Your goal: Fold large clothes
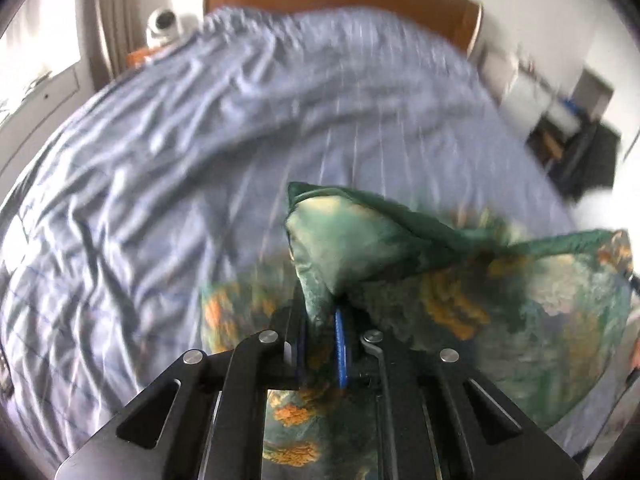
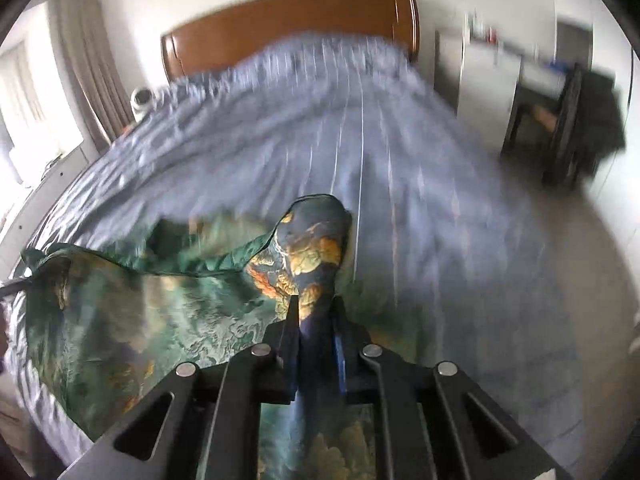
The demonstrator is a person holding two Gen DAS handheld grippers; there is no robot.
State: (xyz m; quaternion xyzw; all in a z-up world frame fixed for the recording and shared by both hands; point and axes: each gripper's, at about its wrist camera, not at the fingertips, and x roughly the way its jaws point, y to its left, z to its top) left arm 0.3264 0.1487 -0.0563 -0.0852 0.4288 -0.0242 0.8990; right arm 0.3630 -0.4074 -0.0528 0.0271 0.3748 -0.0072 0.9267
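While both views are smeared by motion, we can see the left gripper [image 1: 320, 320] clamped on a corner of the garment [image 1: 540, 300], a green cloth printed with orange and yellow patches. That corner stands up in a pale peak above the jaws, and the rest of the cloth stretches away to the right, its dark green hem raised off the bed [image 1: 180, 160]. In the right wrist view we find the right gripper [image 2: 316, 320] clamped on another corner, which bulges up past the pads, while the cloth sags away to the left over the wrinkled blue-grey sheet. The far edge may be lifted clear of the sheet, though blur hides the contact. A wooden headboard [image 2: 288, 28] closes the bed's far end.
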